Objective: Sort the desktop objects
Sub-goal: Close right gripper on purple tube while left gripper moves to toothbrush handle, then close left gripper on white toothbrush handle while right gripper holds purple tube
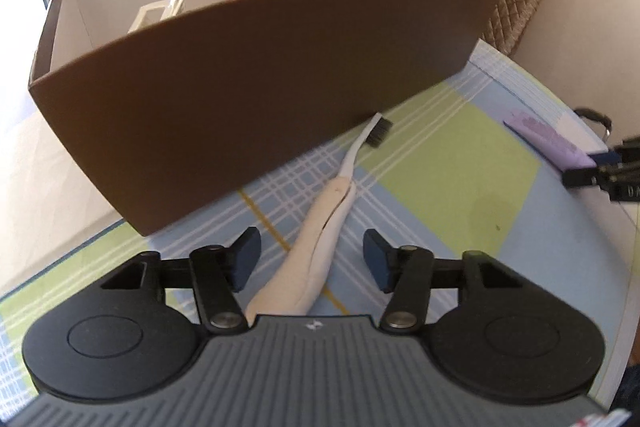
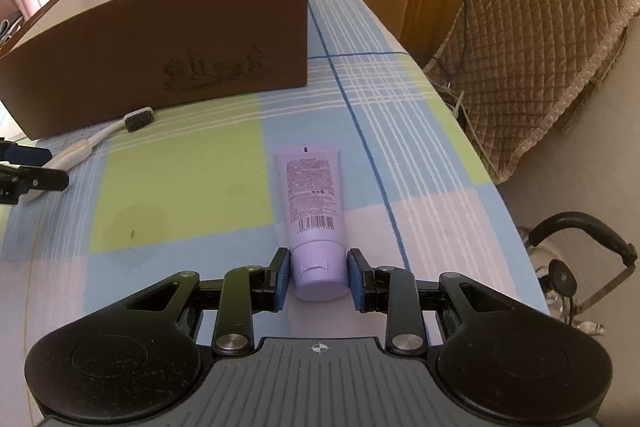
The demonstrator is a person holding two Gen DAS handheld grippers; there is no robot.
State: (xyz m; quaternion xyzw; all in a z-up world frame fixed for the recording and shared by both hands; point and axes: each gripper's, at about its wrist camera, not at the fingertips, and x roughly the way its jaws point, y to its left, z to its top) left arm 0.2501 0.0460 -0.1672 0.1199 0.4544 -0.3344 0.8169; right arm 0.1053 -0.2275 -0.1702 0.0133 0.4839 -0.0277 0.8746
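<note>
The left gripper (image 1: 311,259) is held low over the checked tablecloth (image 1: 460,163), its jaws spread wide on either side of the white toothbrush (image 1: 320,251) handle without touching it. The toothbrush lies flat, its dark bristle head (image 1: 379,134) just beside the brown box (image 1: 240,99). To the right, the right gripper (image 2: 319,277) is levelled at the purple tube (image 2: 314,203), its pads (image 2: 283,277) bracketing the cap (image 2: 320,275); whether they are pressing on it cannot be told.
</note>
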